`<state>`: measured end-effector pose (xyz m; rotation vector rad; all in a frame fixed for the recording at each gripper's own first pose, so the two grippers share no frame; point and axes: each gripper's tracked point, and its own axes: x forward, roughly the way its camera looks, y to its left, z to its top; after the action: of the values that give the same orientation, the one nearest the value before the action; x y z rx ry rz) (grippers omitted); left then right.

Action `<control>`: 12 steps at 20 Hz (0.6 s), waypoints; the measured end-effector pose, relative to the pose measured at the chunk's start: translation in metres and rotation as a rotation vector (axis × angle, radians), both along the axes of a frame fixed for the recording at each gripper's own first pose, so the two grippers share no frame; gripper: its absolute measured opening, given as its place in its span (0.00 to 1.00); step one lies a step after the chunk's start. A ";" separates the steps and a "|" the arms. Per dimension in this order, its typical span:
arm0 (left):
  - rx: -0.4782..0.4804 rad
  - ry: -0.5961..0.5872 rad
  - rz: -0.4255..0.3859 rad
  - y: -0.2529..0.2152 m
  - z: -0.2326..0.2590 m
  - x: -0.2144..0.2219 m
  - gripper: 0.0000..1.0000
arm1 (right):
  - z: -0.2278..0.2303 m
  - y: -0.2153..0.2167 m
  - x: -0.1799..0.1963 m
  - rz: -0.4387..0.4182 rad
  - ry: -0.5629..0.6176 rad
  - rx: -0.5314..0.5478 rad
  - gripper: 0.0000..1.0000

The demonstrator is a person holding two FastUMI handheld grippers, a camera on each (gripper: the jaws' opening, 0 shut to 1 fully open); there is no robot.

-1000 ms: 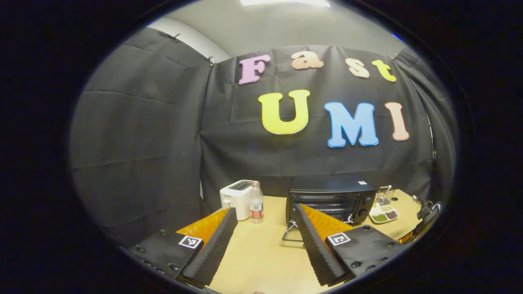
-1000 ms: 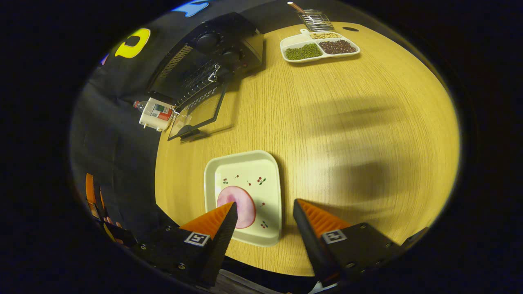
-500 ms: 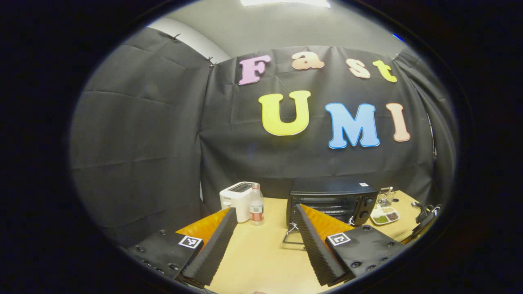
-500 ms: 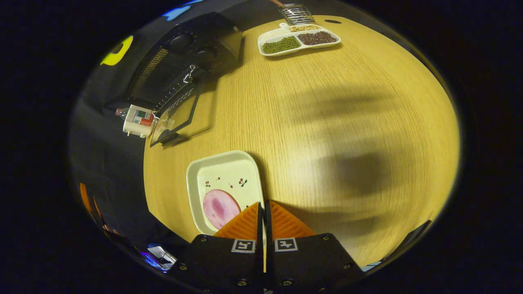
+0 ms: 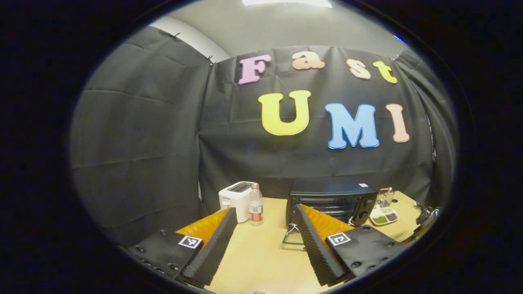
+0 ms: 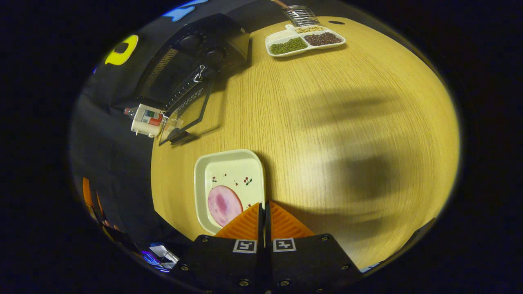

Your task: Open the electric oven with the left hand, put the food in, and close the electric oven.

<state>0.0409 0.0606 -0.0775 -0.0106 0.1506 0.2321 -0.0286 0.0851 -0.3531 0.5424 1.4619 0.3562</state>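
The black electric oven point(image 5: 333, 200) stands at the back of the wooden table, its glass door point(image 6: 188, 116) folded down and open; the oven point(image 6: 192, 57) is also at the upper left of the right gripper view. A cream square plate point(image 6: 229, 183) with a round pink slice of food point(image 6: 224, 205) lies near the table's front edge. My right gripper point(image 6: 264, 208) is shut on the plate's right rim. My left gripper point(image 5: 261, 228) hangs open above the table, well short of the oven, with nothing between its fingers.
A white toaster point(image 5: 235, 198) and a small bottle point(image 5: 255, 203) stand left of the oven. A divided tray of beans point(image 6: 304, 38) and a wire holder point(image 6: 300, 14) sit to its right. Bare tabletop point(image 6: 327, 122) lies between the plate and the oven.
My right gripper went from open around the plate's edge to shut on its rim, and the plate has shifted slightly. The left gripper has barely moved.
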 end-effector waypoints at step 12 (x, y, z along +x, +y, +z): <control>-0.033 0.007 -0.029 0.001 -0.009 0.015 0.90 | 0.056 0.036 0.024 -0.106 -0.057 0.101 0.01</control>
<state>0.0560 0.0617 -0.0869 -0.0406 0.1615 0.2010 -0.0047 0.1210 -0.2966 0.6826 1.3597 0.3602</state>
